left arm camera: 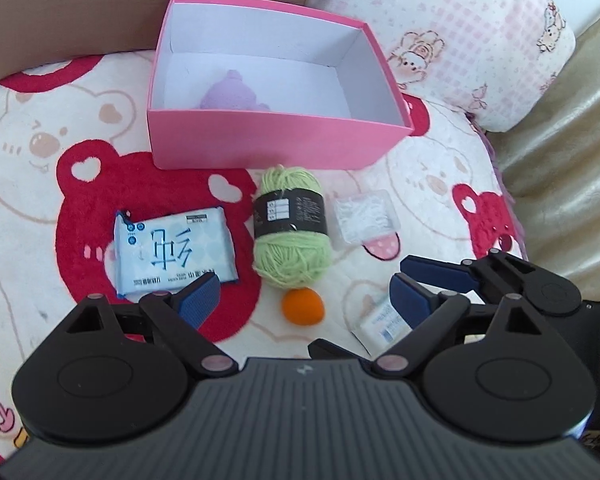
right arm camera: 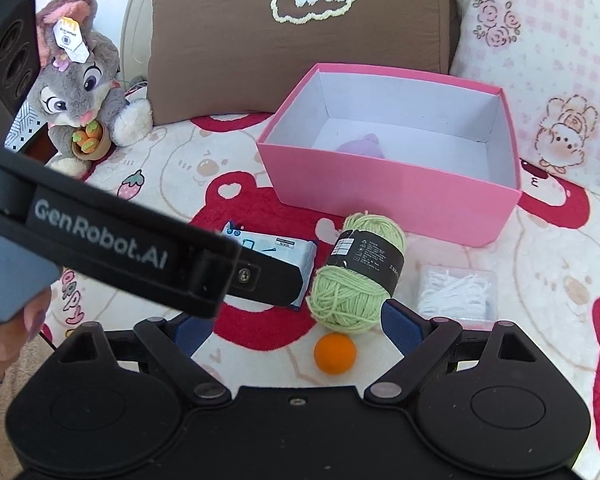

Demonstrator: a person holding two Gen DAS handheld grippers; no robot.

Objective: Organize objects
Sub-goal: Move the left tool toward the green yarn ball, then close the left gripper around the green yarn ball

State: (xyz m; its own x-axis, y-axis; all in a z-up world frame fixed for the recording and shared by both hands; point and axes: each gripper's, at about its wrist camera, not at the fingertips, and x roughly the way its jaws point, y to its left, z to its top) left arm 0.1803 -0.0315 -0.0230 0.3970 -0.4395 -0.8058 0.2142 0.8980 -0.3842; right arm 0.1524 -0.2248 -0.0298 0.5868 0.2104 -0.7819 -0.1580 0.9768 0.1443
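Both claws, left (left arm camera: 304, 300) and right (right arm camera: 296, 326), gaped empty; the orange ball (right arm camera: 335, 353) could roll off when nudged.

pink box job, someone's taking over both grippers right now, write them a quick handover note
Left gripper: open, empty, hovering over the orange ball.
Right gripper: open, empty, beside it.
Done: a purple soft item lies in the pink box.
Left on the blanket in front of the box: tissue pack, green yarn, clear packet of white bits, the ball, and a small packet under the right gripper's fingers.
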